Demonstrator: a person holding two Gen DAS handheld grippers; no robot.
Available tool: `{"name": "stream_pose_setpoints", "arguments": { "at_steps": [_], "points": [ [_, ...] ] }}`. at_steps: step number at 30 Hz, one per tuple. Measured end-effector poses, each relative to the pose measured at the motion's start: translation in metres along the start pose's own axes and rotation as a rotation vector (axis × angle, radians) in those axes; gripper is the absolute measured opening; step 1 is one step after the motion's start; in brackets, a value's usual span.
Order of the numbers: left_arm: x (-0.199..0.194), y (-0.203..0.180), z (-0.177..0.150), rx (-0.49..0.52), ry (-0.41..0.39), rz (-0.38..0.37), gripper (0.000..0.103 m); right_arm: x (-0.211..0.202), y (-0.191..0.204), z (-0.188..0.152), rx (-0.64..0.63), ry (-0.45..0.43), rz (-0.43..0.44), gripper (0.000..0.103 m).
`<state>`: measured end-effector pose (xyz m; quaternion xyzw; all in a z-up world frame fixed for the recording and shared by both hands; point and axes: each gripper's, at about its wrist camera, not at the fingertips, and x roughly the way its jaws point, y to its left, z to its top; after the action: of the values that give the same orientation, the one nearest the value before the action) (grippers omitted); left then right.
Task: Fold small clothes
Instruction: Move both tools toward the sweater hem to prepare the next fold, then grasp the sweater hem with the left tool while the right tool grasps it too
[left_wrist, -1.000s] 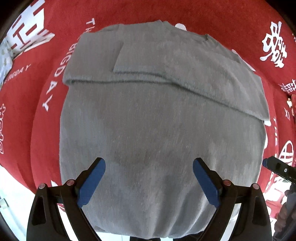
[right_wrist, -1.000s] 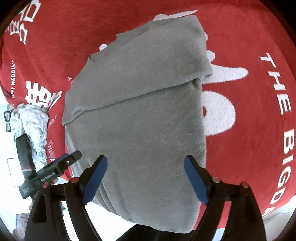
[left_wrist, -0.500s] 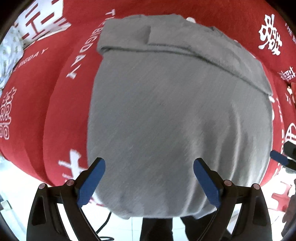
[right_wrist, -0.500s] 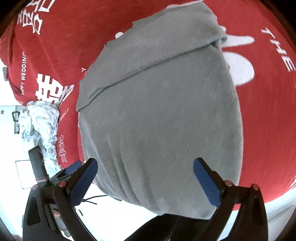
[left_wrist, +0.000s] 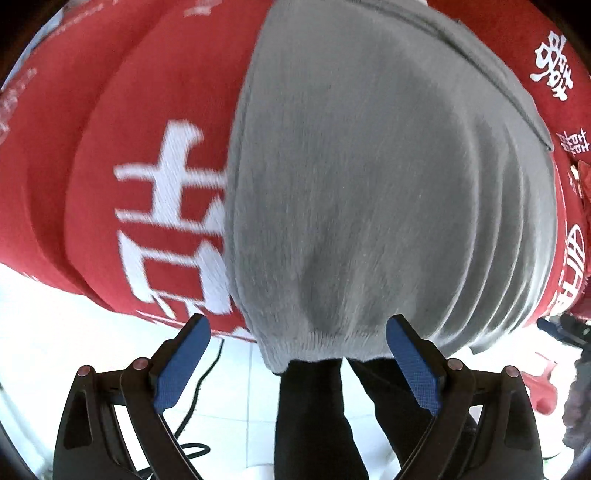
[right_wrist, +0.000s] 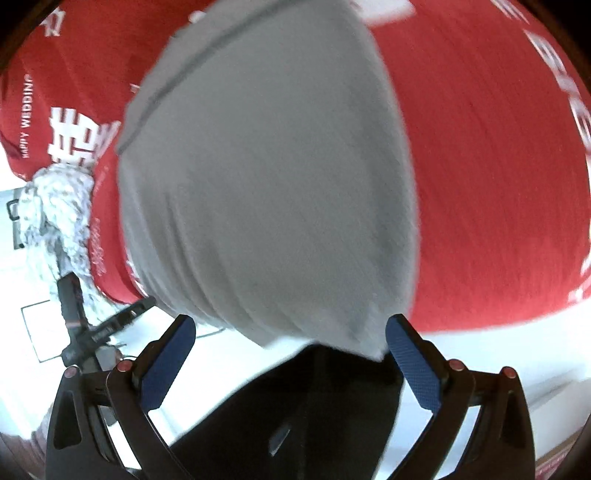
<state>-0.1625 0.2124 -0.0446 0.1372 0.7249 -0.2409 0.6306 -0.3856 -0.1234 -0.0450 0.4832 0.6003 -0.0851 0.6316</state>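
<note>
Both grippers, left (left_wrist: 297, 360) and right (right_wrist: 290, 362), had slid back to the sweater (left_wrist: 369, 184) hem hanging off the table's (left_wrist: 110, 147) near edge, fingers spread wide, nothing pinched, probably lining up the next fold.

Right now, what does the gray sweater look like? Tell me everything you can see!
The gray sweater looks like soft, fuzzy knit, one plain color. It lies spread on a red cloth with white characters, its far part folded over in a flap. The near hem has a ribbed band and hangs off the edge, with rippled folds along one side. Both the left gripper and the right gripper hover wide open by that hem; neither pinches it.
</note>
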Motion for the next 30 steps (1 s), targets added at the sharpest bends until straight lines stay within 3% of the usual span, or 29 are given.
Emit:
{"name": "stream_pose_setpoints", "arguments": {
  "at_steps": [6, 11, 12, 13, 15, 16, 17, 20, 24, 26, 30],
  "points": [
    [0.027, -0.010, -0.011, -0.005, 0.039, -0.047, 0.096, 0.032, -0.038, -0.013, 0.049, 0.033, 0.001, 0.102],
    [0.031, -0.015, -0.019, -0.026, 0.018, -0.055, 0.098, 0.052, -0.043, -0.011, 0.049, 0.046, 0.041, 0.100],
    [0.032, -0.014, -0.022, -0.032, 0.020, -0.060, 0.098, 0.055, -0.043, -0.014, 0.052, 0.053, 0.046, 0.094],
    [0.032, -0.011, -0.027, -0.038, 0.022, -0.063, 0.097, 0.057, -0.044, -0.015, 0.057, 0.060, 0.043, 0.069],
    [0.033, -0.012, -0.032, -0.036, 0.018, -0.065, 0.085, 0.060, -0.048, -0.021, 0.085, 0.080, 0.048, 0.037],
    [0.033, -0.017, -0.028, -0.033, 0.018, -0.067, 0.080, 0.059, -0.049, -0.023, 0.098, 0.076, 0.068, 0.025],
    [0.031, -0.019, -0.031, -0.028, 0.020, -0.073, 0.068, 0.057, -0.049, -0.024, 0.105, 0.069, 0.080, 0.016],
    [0.021, -0.022, -0.033, 0.019, 0.043, -0.129, 0.015, 0.046, -0.038, -0.023, 0.107, 0.051, 0.153, 0.011],
    [-0.007, -0.020, -0.029, 0.031, 0.044, -0.266, 0.015, 0.020, -0.019, -0.017, 0.090, 0.020, 0.304, 0.011],
    [-0.031, -0.018, -0.019, 0.022, -0.001, -0.340, 0.015, 0.005, -0.007, -0.007, 0.087, -0.018, 0.372, 0.011],
    [-0.070, -0.017, 0.015, -0.004, -0.103, -0.413, 0.014, -0.029, 0.014, 0.028, 0.081, -0.118, 0.494, 0.011]
  ]
}}
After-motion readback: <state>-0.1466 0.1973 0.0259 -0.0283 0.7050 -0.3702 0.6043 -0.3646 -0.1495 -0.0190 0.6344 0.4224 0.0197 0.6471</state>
